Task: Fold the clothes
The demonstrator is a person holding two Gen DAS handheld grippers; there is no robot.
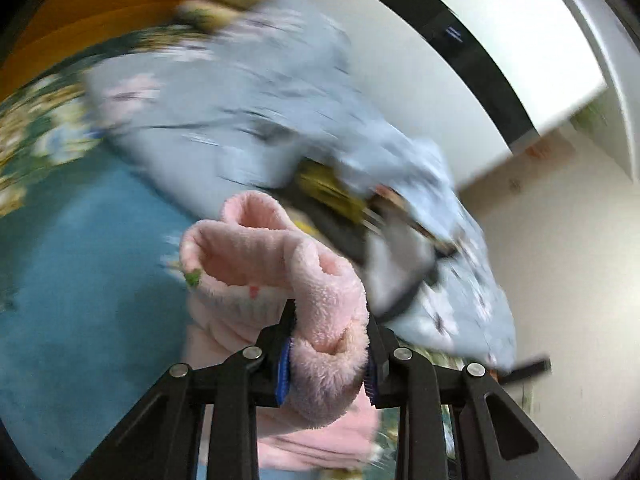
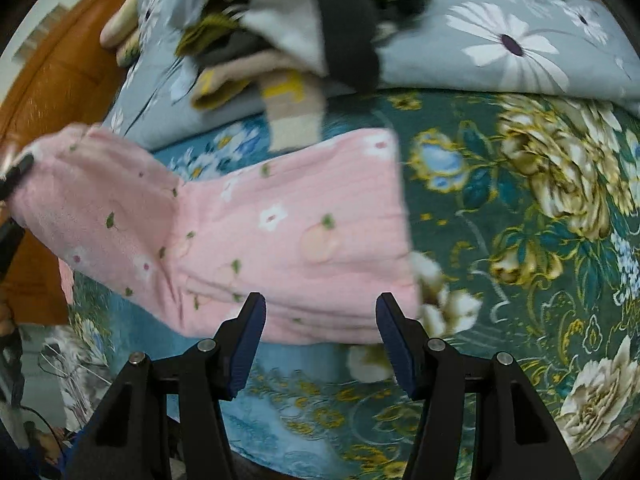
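A pink fleece garment (image 2: 280,236) with small flower and fruit prints lies partly folded on the green floral bedspread (image 2: 520,208). My left gripper (image 1: 328,344) is shut on a bunched edge of this pink garment (image 1: 276,252) and holds it lifted. In the right wrist view the left gripper (image 2: 16,176) shows at the far left, at the garment's raised end. My right gripper (image 2: 320,316) is open and empty, just in front of the garment's near edge.
A grey-blue flowered quilt (image 2: 500,48) lies folded at the back of the bed, with a pile of dark, grey and yellow clothes (image 2: 304,32) on it. An orange wooden headboard (image 2: 52,92) stands at the left. A white wall (image 1: 540,260) is beyond the bed.
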